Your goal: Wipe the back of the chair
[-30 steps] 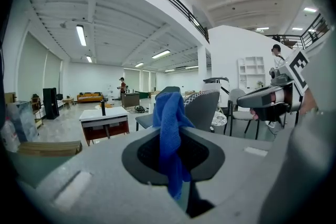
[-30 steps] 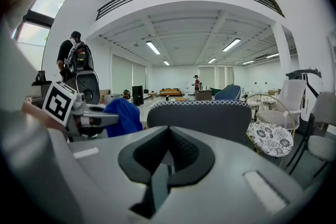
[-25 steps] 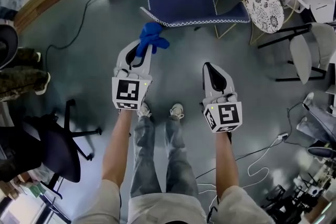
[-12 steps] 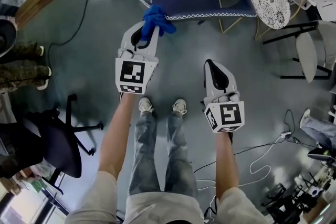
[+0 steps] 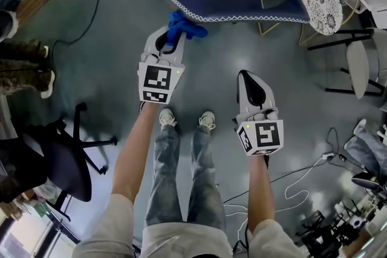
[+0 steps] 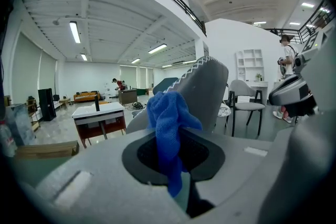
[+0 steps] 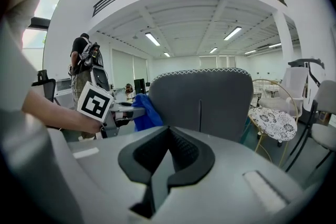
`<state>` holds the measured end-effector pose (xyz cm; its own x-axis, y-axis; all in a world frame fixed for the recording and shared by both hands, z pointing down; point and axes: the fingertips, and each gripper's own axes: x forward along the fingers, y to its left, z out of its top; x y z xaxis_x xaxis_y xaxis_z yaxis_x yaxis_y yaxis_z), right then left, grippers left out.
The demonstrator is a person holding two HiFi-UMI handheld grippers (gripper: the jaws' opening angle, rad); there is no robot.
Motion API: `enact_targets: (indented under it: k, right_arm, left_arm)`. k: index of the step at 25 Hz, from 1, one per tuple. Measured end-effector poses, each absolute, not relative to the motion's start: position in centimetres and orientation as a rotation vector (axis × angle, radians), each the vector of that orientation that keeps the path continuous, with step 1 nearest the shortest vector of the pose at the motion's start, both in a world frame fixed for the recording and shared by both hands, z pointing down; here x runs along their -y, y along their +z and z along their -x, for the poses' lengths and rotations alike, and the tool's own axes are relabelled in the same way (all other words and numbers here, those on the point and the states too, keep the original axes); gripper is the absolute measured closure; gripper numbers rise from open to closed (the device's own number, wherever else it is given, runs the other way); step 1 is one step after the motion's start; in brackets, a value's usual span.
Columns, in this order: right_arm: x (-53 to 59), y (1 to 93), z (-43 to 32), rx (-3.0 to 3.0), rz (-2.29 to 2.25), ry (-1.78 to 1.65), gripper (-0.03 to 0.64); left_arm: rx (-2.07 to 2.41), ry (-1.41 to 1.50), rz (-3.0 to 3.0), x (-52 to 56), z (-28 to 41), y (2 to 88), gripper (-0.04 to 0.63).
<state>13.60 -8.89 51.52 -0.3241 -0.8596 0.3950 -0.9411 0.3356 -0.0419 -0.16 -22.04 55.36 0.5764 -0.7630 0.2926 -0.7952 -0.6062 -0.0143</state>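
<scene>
The left gripper (image 5: 171, 39) is clamping a blue cloth (image 5: 181, 24). In the left gripper view a bunch of the fabric is standing up out of the closed jaws and a tail is hanging down between them. The cloth is meeting the chair back (image 5: 242, 12) at its near left corner, right where the white stitched edge is turning. From the right gripper view the cloth (image 7: 142, 110) is sitting against the left side of the grey rear face (image 7: 202, 102). Whether it is really pressing on the surface or only brushing it is hard to tell from these angles.

The wiping appears to be just starting, with most of the back not yet covered. To do it well, the person is going to need the loose bunch of cloth flat on the panel, not the hard jaw tips, so the tool should be tilting slightly and leading with the fabric. Strokes running from this left edge across to the right, dropping a band lower each time, would be covering the whole face. The grip needs to be firm, since drag on the upholstery could be tugging the cloth out.

The right gripper (image 5: 248, 83) is hanging back on the right, well apart from the chair, its jaws together with nothing between them. It could be steadying the chair if the chair is sliding under pressure.
</scene>
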Motion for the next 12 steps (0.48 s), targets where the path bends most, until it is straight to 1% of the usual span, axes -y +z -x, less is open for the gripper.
enact_targets:
  k: [12]
  right_arm:
    - [10.3,53.8,-13.5,2.289,-1.592,0.420,0.617]
  left_arm:
    - [1.282,0.483,-2.546,25.0,0.9,62.6,0.551]
